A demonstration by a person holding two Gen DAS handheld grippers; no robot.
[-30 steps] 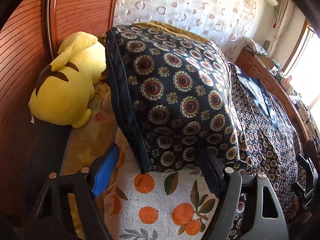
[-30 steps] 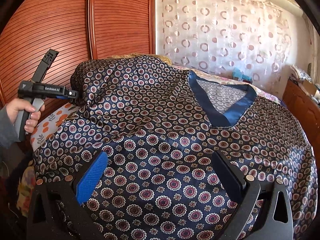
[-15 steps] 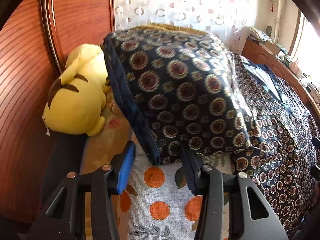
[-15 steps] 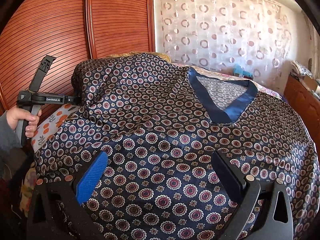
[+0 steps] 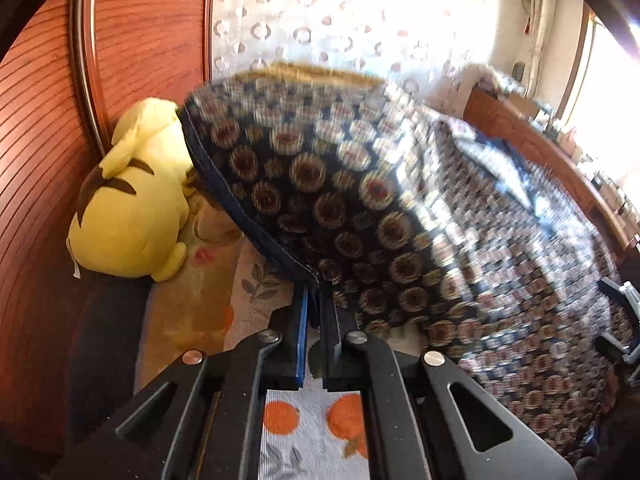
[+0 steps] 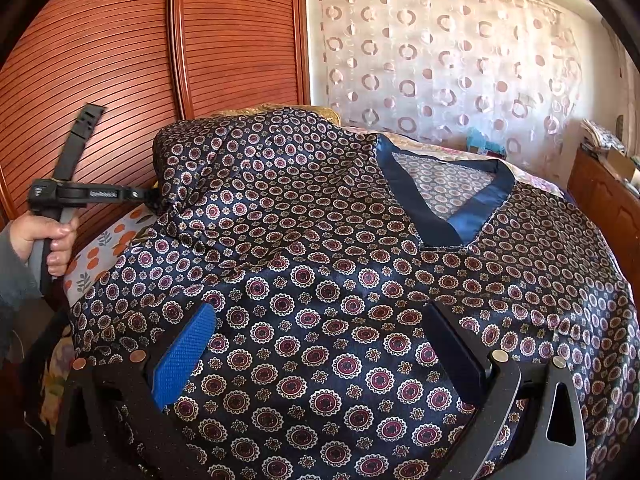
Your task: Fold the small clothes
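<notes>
A navy satin top [image 6: 320, 280] with round medallion print and a blue V-neck [image 6: 452, 216] lies spread over the bed. My left gripper [image 5: 314, 300] is shut on the hem of its left sleeve [image 5: 280, 184], which stands raised. In the right wrist view the left gripper [image 6: 148, 197] pinches that sleeve at the far left. My right gripper [image 6: 320, 344] is open, its fingers resting over the lower front of the top, holding nothing.
A yellow plush toy [image 5: 132, 208] lies against the red slatted wardrobe [image 5: 40, 120] at the left. An orange-print sheet [image 5: 304, 420] covers the bed. A patterned curtain [image 6: 440, 64] hangs behind. A wooden dresser [image 6: 600, 208] stands at the right.
My left gripper has closed from wide open onto the sleeve hem and moved in under it. The right gripper has stayed still and open.
</notes>
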